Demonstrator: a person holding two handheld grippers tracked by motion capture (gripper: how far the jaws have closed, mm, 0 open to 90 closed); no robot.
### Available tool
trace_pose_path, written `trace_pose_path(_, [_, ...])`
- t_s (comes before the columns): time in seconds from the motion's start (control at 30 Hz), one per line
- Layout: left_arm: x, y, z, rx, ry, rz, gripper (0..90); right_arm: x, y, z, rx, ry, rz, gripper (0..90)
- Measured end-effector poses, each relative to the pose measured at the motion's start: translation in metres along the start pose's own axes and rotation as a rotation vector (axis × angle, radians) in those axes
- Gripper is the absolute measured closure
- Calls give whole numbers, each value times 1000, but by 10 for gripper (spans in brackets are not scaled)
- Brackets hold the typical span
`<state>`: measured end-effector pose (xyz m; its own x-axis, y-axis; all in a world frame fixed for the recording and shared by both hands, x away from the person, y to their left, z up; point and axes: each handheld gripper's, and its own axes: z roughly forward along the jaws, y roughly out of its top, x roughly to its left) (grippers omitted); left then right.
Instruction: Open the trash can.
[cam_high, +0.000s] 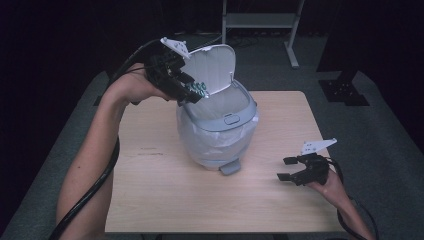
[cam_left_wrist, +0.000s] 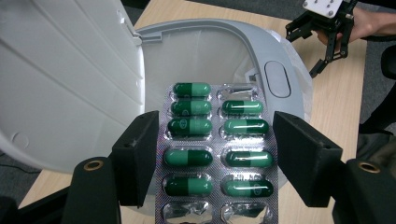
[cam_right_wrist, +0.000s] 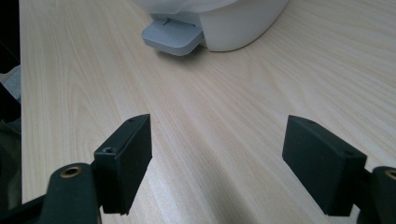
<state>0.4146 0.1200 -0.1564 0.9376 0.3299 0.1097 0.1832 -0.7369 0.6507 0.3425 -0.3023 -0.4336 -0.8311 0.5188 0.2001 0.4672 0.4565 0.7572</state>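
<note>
A small grey pedal bin (cam_high: 222, 132) with a white liner stands mid-table, its white lid (cam_high: 214, 67) swung up. My left gripper (cam_high: 189, 92) hovers at the bin's rear-left rim, shut on a silver blister pack (cam_left_wrist: 217, 154) of green capsules. The pack (cam_high: 196, 90) hangs over the open mouth (cam_left_wrist: 210, 56) of the bin, its edges between the two jaws. Two pockets at the pack's lower end are empty. My right gripper (cam_high: 286, 169) is open low over the table at the right, nothing between its pads (cam_right_wrist: 128, 149). The bin's foot pedal (cam_right_wrist: 173, 37) lies ahead of it.
The light wooden table (cam_high: 160, 200) has bare surface in front of and to both sides of the bin. A metal stand (cam_high: 260, 22) is on the grey floor behind the table. A black base (cam_high: 345, 90) sits at the right rear.
</note>
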Motion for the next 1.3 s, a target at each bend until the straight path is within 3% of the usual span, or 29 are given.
trace_pose_path(0.67, [8, 19, 20, 27, -9, 21, 333, -1, 0, 0, 1, 1, -2, 229])
trace_pose_path(1.3, [12, 33, 50, 69, -30, 56, 333, 0, -1, -2, -5, 4, 4, 229])
